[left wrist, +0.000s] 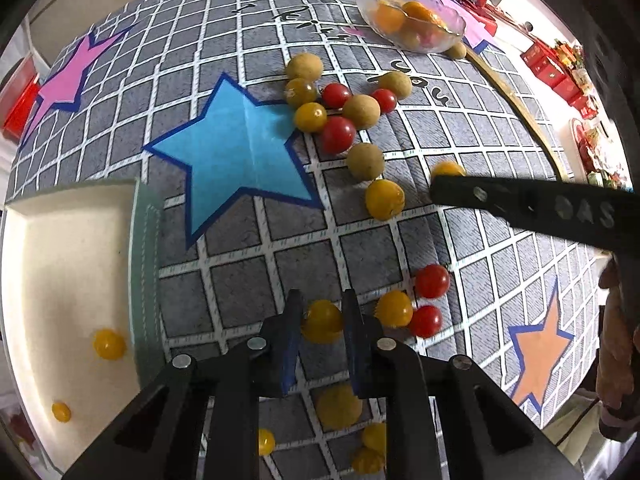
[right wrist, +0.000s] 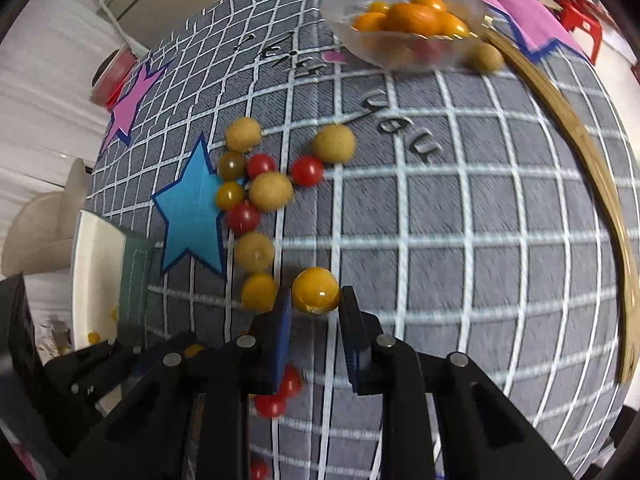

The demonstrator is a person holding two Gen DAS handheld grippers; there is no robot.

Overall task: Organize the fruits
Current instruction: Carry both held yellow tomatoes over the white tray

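1. The left claw (left wrist: pixel 322 322) is narrow, its fingers either side of a yellow tomato (left wrist: pixel 322 321). Whether the pads already press it I cannot tell; it looks like the start of a pick.
2. The right claw (right wrist: pixel 316 300) is also narrow, closing round another yellow tomato (right wrist: pixel 316 290) on the surface (right wrist: pixel 460 220). Contact is again unclear.
3. The plate (left wrist: pixel 60 248) at the left edge holds two yellow tomatoes (left wrist: pixel 109 344), so yellows are probably being gathered there. Both claws going for yellow fits that.
4. Loose fruit lies in a cluster beside the blue star (left wrist: pixel 236 152): red tomatoes (left wrist: pixel 337 134), yellows and tan longans (left wrist: pixel 365 161), several touching. They are still unsorted.
5. The glass bowl (left wrist: pixel 368 0) at the far side holds orange fruit, perhaps the source or another sorting spot.
6. The cloth carries script writing; "you" (right wrist: pixel 404 130) reads clearly, the rest does not.
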